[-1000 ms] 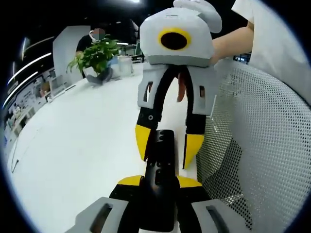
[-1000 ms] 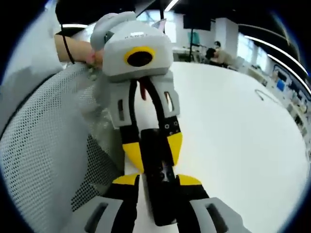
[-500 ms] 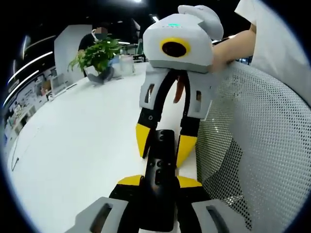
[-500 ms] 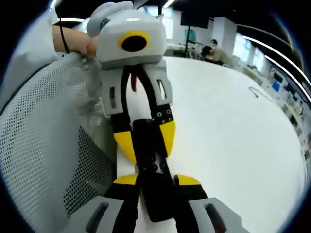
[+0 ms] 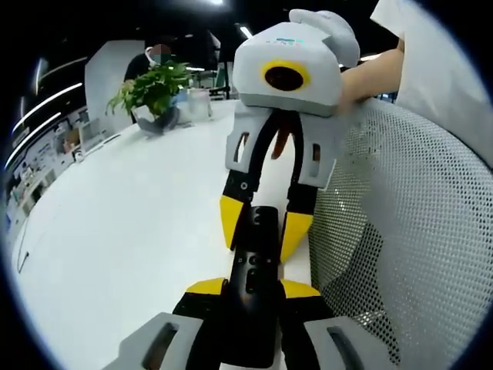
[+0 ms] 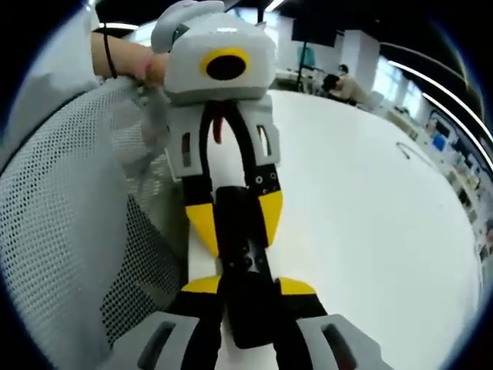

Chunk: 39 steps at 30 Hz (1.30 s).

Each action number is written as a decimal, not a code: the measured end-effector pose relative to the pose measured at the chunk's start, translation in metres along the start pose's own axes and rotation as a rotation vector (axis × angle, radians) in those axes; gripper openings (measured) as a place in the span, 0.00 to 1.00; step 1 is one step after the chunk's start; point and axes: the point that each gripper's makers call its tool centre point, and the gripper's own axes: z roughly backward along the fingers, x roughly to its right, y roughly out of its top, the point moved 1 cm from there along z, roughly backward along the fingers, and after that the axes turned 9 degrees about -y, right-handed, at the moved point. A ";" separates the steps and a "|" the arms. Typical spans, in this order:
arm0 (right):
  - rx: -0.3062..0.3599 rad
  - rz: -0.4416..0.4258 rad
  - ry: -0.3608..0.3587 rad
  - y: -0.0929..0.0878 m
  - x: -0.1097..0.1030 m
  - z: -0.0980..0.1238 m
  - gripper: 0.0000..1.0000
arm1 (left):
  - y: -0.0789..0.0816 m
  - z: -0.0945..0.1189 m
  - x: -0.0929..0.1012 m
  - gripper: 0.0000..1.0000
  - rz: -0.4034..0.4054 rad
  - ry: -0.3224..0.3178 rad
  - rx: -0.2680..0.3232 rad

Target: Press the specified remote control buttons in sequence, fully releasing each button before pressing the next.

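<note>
We count one remote [image 5: 250,297], both grippers clamped on it: left gripper [image 5: 253,288] at one end, right gripper [image 6: 248,287] opposite; buttons prob. too dark to read.

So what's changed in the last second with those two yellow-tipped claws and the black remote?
The right gripper closed its yellow tips in around the far end of the black remote control. The left gripper kept its grip at the other end. The white table and mesh chair back are unchanged.
</note>
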 end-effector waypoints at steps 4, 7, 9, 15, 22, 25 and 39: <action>0.000 -0.009 -0.001 0.000 0.001 0.000 0.22 | 0.001 0.000 -0.001 0.25 0.012 -0.005 -0.004; 0.002 -0.017 -0.001 0.000 0.001 0.000 0.22 | 0.002 0.003 -0.002 0.26 0.069 -0.005 0.003; 0.003 -0.029 -0.006 0.000 0.002 0.000 0.22 | 0.002 0.009 -0.002 0.25 0.066 -0.002 0.005; 0.006 -0.051 -0.010 -0.001 0.004 -0.001 0.21 | -0.008 0.040 -0.012 0.38 0.195 0.109 -0.049; 0.021 -0.078 -0.005 0.001 0.006 -0.002 0.22 | 0.006 0.075 -0.020 0.51 0.283 0.235 0.072; 0.025 -0.072 -0.005 0.001 0.005 -0.002 0.22 | 0.017 0.093 -0.027 0.56 0.317 0.333 0.151; 0.034 -0.054 -0.009 0.001 0.005 -0.003 0.22 | 0.032 0.160 -0.034 0.99 0.317 0.707 0.362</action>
